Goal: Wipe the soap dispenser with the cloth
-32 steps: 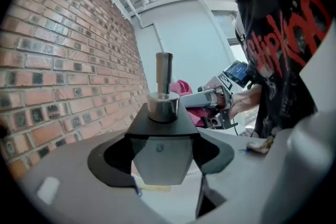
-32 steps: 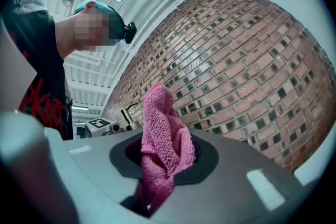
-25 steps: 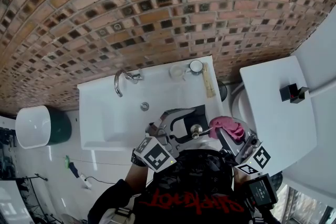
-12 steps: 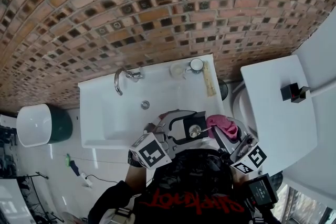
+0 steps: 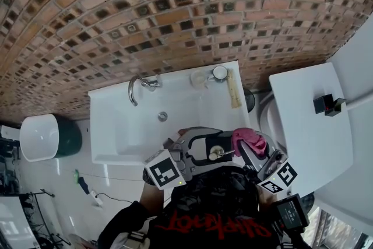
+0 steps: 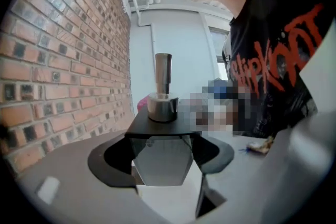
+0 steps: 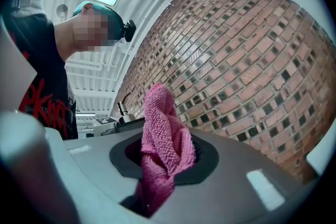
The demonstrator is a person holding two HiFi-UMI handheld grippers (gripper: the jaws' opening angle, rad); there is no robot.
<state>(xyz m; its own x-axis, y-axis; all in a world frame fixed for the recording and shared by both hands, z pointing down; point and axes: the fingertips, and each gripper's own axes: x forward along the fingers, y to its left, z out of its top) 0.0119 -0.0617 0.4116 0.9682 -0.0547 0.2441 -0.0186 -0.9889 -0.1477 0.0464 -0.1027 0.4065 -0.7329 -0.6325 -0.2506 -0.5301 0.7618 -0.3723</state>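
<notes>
The soap dispenser [image 5: 213, 150], a dark square body with a silver pump [image 6: 163, 77] on top, is held upright above the sink [image 5: 116, 136], at its near right corner. The left gripper [image 5: 204, 147] has its jaws clasped on the dispenser body, one on each side. In the left gripper view the body fills the gap between them and the pump stands clear above.

The cloth [image 5: 249, 139], pink and bunched, sits just to the right of the dispenser, past the sink's right edge. The right gripper [image 5: 257, 151] has its jaws clenched on the cloth. In the right gripper view a folded length of it stands up out of them. Whether the cloth touches the dispenser cannot be told.

At the far rim of the sink a curved tap [image 5: 134, 90] stands to the left and a cup [image 5: 219, 73] at the right corner. A brick wall [image 5: 175, 3] rises behind the sink.
</notes>
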